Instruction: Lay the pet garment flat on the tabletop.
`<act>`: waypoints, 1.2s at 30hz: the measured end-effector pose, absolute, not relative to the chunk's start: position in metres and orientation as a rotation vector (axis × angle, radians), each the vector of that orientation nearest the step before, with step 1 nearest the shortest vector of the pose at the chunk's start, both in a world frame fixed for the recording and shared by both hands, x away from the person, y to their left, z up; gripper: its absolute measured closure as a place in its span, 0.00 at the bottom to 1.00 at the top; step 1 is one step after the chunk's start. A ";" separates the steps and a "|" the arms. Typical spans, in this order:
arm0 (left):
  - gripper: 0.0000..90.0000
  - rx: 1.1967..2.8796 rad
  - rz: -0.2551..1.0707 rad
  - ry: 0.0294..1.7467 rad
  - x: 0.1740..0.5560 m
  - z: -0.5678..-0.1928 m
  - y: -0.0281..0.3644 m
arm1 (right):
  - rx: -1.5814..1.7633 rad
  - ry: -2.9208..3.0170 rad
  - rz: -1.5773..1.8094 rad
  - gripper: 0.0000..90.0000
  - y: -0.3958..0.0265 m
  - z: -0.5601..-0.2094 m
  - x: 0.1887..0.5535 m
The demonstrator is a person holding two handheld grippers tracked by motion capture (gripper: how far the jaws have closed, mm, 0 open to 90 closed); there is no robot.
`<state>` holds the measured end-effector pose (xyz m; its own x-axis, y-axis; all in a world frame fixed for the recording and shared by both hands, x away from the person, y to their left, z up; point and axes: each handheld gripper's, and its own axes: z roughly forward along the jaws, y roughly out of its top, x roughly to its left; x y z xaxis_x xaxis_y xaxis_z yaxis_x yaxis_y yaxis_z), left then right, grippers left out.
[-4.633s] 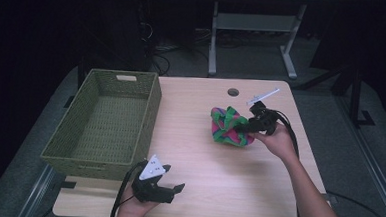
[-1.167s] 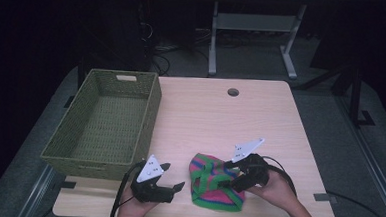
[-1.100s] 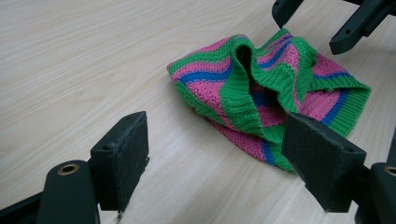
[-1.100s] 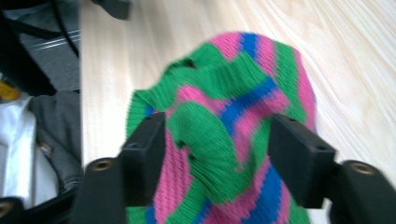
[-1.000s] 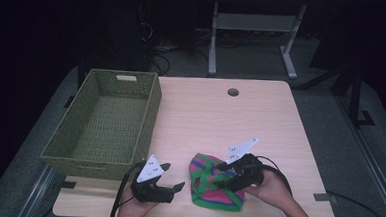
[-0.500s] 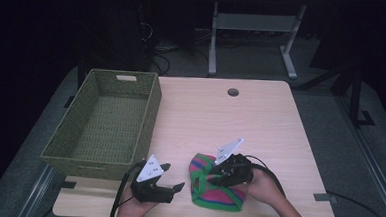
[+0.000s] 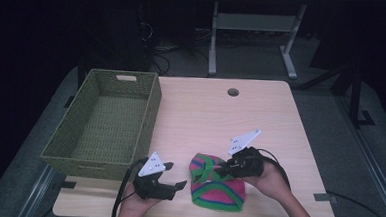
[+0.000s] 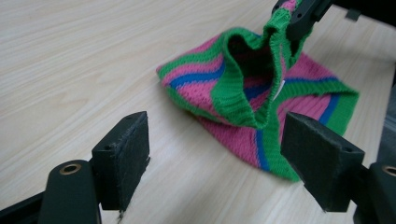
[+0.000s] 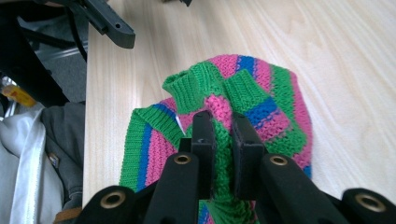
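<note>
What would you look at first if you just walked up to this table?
The bright knitted hat in pink, green and blue stripes, lying near the front edge of the wooden table. The right gripper has just closed its jaws and pinches a fold of the hat's green rim, while the left gripper waits open beside it. At the table's left stands a green woven basket, with nothing inside.

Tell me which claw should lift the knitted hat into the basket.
Right: the right claw is already shut on the hat. The left claw is open, short of it, though nearer the basket.
</note>
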<state>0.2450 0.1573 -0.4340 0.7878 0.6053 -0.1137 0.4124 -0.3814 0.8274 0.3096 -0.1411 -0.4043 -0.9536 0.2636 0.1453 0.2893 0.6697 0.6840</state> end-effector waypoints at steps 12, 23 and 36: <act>0.26 2.047 0.269 0.680 0.261 -0.431 0.140 | -0.483 -2.796 -1.235 0.90 -0.160 -0.388 0.320; 0.26 2.056 0.273 0.660 0.269 -0.435 0.131 | -0.496 -2.772 -1.278 0.90 -0.172 -0.374 0.336; 0.27 2.076 0.286 0.664 0.292 -0.445 0.114 | -0.450 -2.742 -1.348 0.91 -0.178 -0.359 0.345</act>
<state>0.2920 0.1136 -0.4455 0.8282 0.5582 -0.0499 0.3478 -0.4421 0.8268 0.3449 -0.1779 -0.3588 -0.9561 0.2355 0.1746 0.2820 0.5766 0.7668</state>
